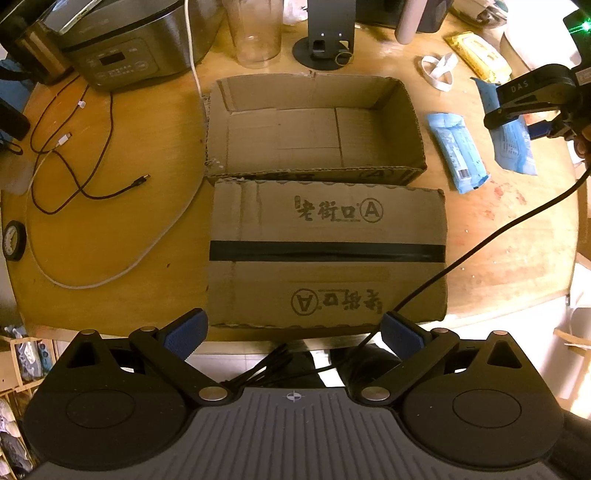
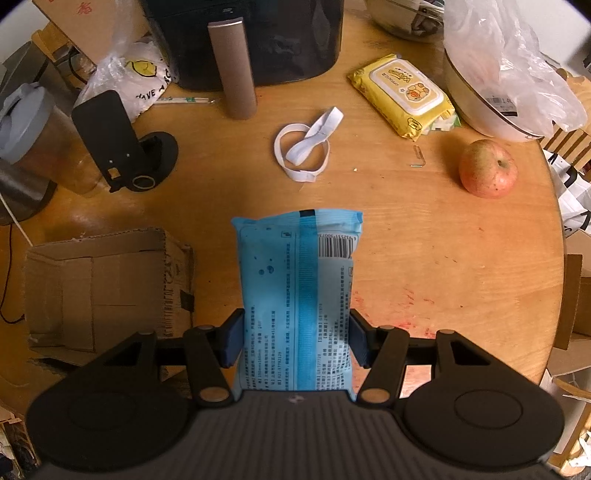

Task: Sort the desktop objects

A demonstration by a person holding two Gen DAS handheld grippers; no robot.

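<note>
My right gripper [image 2: 295, 336] is shut on a blue tissue pack [image 2: 295, 280] and holds it over the round wooden table [image 2: 424, 236]. From the left wrist view the right gripper [image 1: 532, 107] hangs at the far right with that pack [image 1: 515, 144] under it. A second blue pack [image 1: 456, 151] lies on the table right of an open cardboard box [image 1: 314, 129]. The box also shows at the left in the right wrist view [image 2: 103, 288]. My left gripper [image 1: 293, 330] is open and empty, low over the box's folded-out flap [image 1: 328, 254].
A yellow wipes pack [image 2: 402, 94], a white elastic band [image 2: 306, 146], an apple [image 2: 487, 168] and a black phone stand [image 2: 122, 144] lie on the table. A rice cooker [image 1: 133, 40], dark and white cables [image 1: 77, 166], a tape roll [image 1: 13, 240] and a clear cup [image 1: 255, 33] sit left.
</note>
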